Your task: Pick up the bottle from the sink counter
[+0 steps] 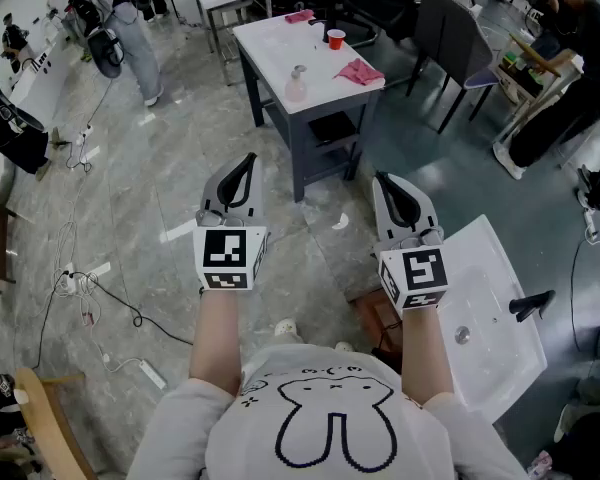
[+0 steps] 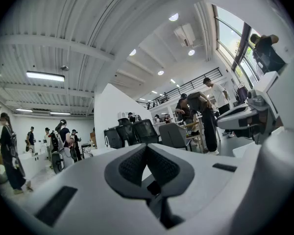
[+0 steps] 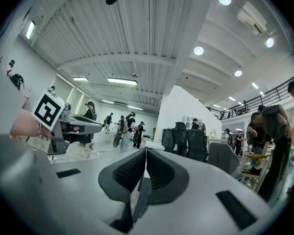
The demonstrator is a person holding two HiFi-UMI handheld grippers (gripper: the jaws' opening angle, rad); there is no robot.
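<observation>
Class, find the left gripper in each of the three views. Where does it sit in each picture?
Head view: left gripper is left of centre, jaws together and pointing up the picture.
Left gripper view: left gripper fills bottom centre, as its own closed jaws.
Right gripper view: left gripper is at the left edge, side-on.
Shared landmark: right gripper, in all three.

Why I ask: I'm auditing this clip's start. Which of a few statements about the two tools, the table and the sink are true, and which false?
1. The left tool grips the pale pink pump bottle. False: its jaws are together on nothing, and the bottle stands on the white rectangular table ahead.
2. The right tool is shut and empty. True.
3. A red plastic cup stands on that table. True.
4. The white ceramic sink with the black faucet lies to the person's left. False: it is on the right.
</observation>
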